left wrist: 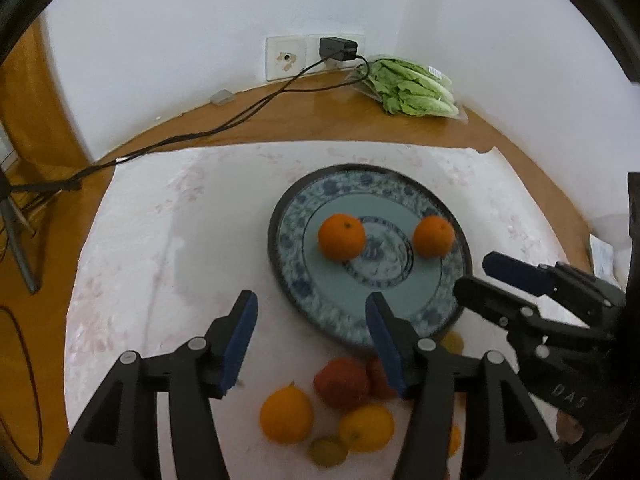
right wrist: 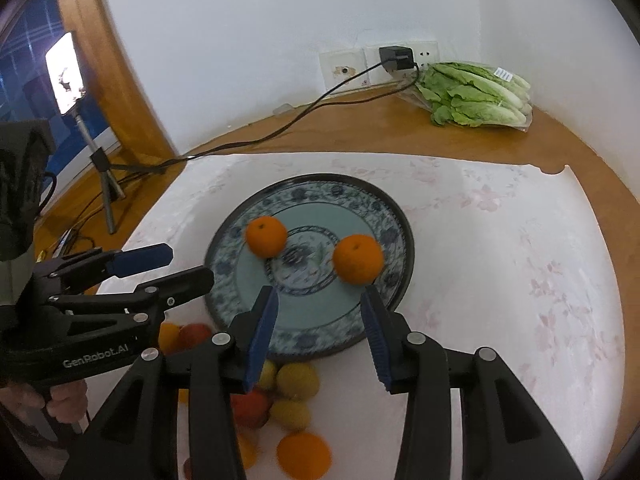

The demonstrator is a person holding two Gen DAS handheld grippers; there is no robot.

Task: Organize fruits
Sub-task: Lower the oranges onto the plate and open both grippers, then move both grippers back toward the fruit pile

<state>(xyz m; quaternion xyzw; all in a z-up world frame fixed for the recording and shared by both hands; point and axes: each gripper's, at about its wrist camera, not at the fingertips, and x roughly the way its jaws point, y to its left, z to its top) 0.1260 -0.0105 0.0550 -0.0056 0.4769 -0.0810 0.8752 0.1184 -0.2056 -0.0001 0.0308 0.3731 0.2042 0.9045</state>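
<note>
A blue-and-white patterned plate [left wrist: 316, 296] [right wrist: 240, 280] lies on a white cloth and holds two oranges, one left [left wrist: 341, 237] [right wrist: 266, 236] and one right [left wrist: 433, 236] [right wrist: 357, 258]. Loose fruit lies in front of the plate: an orange [left wrist: 286, 414] [right wrist: 304, 454], a red fruit [left wrist: 341, 383] [right wrist: 249, 407], yellow ones [left wrist: 366, 428] [right wrist: 298, 381]. My left gripper [left wrist: 312, 312] [right wrist: 188, 266] is open and empty above the plate's near left edge. My right gripper [right wrist: 320, 304] [left wrist: 476, 280] is open and empty above the plate's near edge.
A bag of lettuce [left wrist: 412, 86] [right wrist: 478, 94] lies at the back by the wall. A charger [left wrist: 338, 49] [right wrist: 396, 58] is plugged into a socket; its cable [left wrist: 224, 126] runs left across the wooden table. A phone on a tripod [right wrist: 66, 74] stands at left.
</note>
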